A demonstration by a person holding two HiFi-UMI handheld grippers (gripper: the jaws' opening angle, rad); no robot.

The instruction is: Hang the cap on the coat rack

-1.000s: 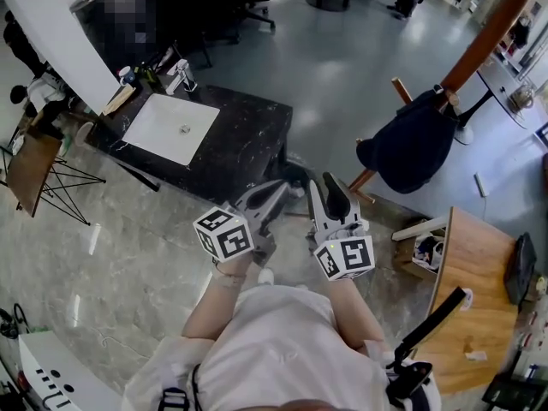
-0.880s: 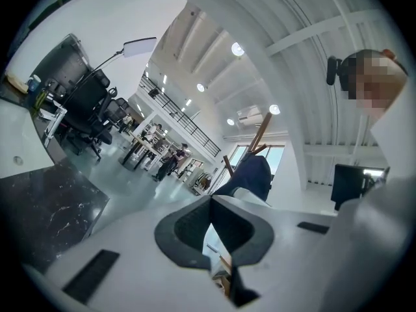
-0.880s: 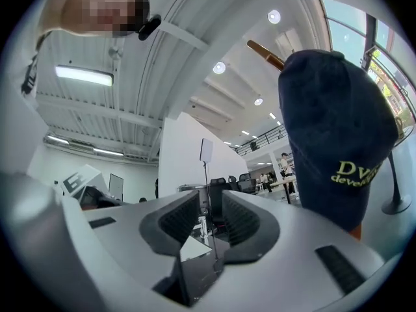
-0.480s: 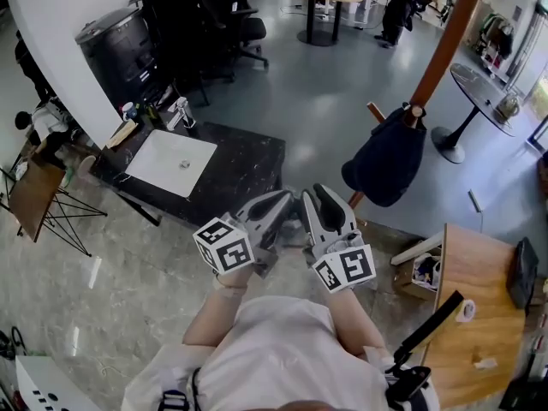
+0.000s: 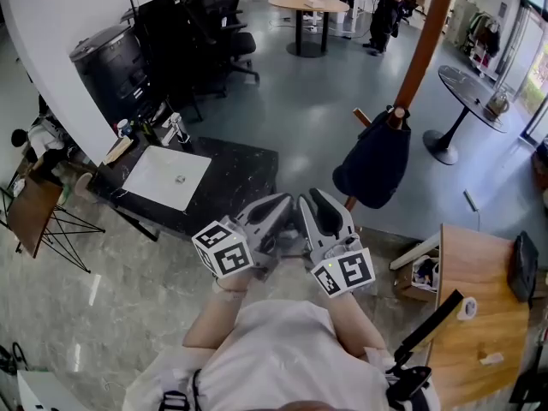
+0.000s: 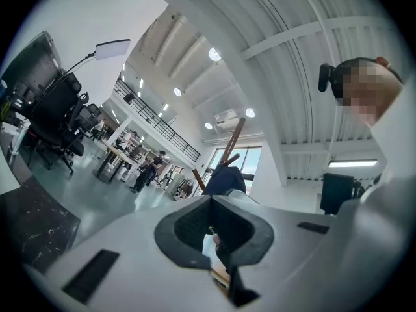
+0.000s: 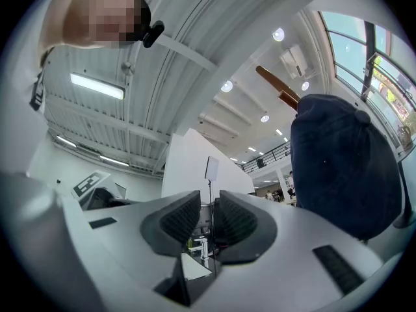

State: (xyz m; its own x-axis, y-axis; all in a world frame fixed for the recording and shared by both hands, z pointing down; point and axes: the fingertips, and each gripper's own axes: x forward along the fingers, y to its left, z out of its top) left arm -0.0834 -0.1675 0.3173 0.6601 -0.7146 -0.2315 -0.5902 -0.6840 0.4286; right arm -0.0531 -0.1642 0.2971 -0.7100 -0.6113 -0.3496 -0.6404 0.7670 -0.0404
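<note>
Cap (image 5: 374,159): dark, hanging on the coat rack (image 5: 424,37). Its top is caught at a peg end (image 5: 396,111) and the body droops free toward 6 o'clock. Long axis approx. 1-to-7 in head view. Judged: hang appears done, cap bears on nothing but the rack.

Key relation: cap lies at approx. 2 o'clock from both grippers, apart from them, no contact. The right gripper (image 5: 317,199) is the nearer. In the right gripper view the cap (image 7: 341,168) fills the 3 o'clock side, off the jaw line. The left gripper (image 5: 279,207) sits further off, w/ the right one between it and the rack. In the left gripper view the cap (image 6: 225,179) shows small at 12 o'clock above the jaws.

Jaw state: left gripper (image 6: 218,229) jaws together, nothing held. Right gripper (image 7: 209,223) jaws drawn in to a thin slit, nothing in it.

Both grippers are held close to the body and side by side.

Edges/room:
- Dark tabletop (image 5: 244,174) w/ white sink at 10 o'clock.
- Wooden tabletop (image 5: 475,298) at 4 o'clock.
- Bare floor (image 5: 325,101) at 12 o'clock, open.
- Any further move near the cap: judged the peg and the slanted pole are the only snag pts.
</note>
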